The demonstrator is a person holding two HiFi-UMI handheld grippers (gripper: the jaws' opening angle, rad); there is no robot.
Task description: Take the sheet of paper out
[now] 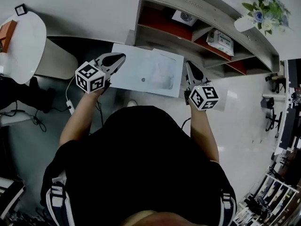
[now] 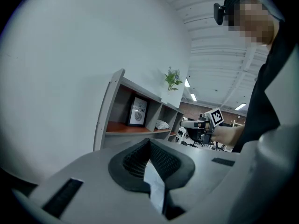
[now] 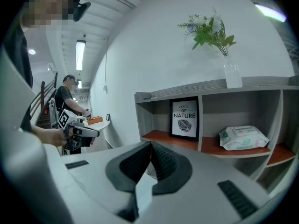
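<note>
Both grippers are clamped on the sheet of paper [image 1: 141,72] here. The left gripper [image 1: 117,58] has its jaws pressed together on the sheet's left edge, and the right gripper [image 1: 189,68] is pinching the right edge. The sheet hangs flat between them, up in the air just in front of the shelf unit [image 1: 197,13]. A framed print [image 3: 185,118] and a wipes pack [image 3: 243,138] sit on the shelves.

Grey shelf unit [image 3: 210,88] noted against white wall [image 2: 70,55]; boards orange-red. Framed leaf print [image 3: 184,119] stood upright in one compartment; wipes pack [image 3: 243,138] laid in the next compartment to its right. Clear vase [image 3: 232,74] with green sprigs set on top. Round white table [image 1: 23,46] seen well apart, orange box [image 1: 6,32] on it.
</note>
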